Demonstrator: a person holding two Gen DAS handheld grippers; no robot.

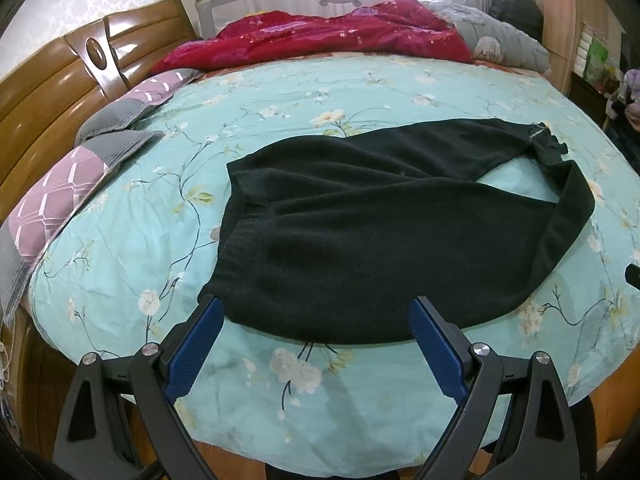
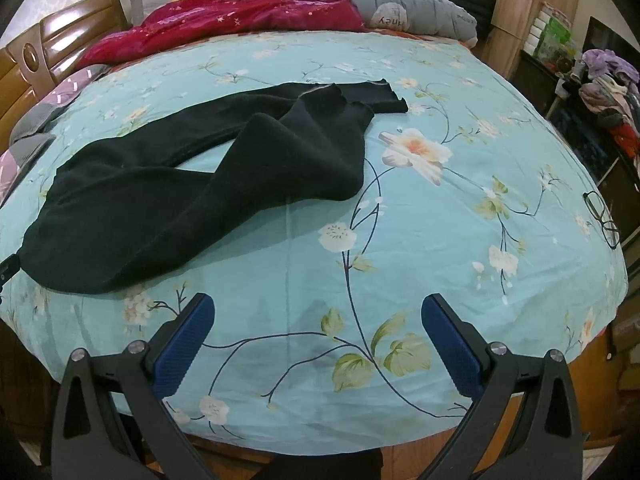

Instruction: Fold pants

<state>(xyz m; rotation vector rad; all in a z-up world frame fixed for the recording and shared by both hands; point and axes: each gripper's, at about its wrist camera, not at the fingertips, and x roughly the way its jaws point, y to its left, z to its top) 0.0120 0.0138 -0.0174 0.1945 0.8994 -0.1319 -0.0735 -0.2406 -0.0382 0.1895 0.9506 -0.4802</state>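
Black pants (image 1: pixel 360 232) lie on the teal floral bed sheet (image 1: pixel 280 92), waistband to the left, legs running right. The near leg is bent back over itself, its cuff end lying by the far leg's cuff (image 2: pixel 384 96); the pants also show in the right wrist view (image 2: pixel 160 200). My left gripper (image 1: pixel 316 312) is open and empty, just in front of the pants' near edge by the waist. My right gripper (image 2: pixel 318 308) is open and empty over bare sheet (image 2: pixel 440 240), to the right of the pants.
A red quilt (image 1: pixel 320 36) and grey quilt (image 1: pixel 496 40) are piled at the far side of the bed. Pillows (image 1: pixel 80 176) lie by the wooden headboard (image 1: pixel 48 92) on the left. Glasses (image 2: pixel 600 216) rest at the bed's right edge. Cluttered furniture (image 2: pixel 600 92) stands to the right.
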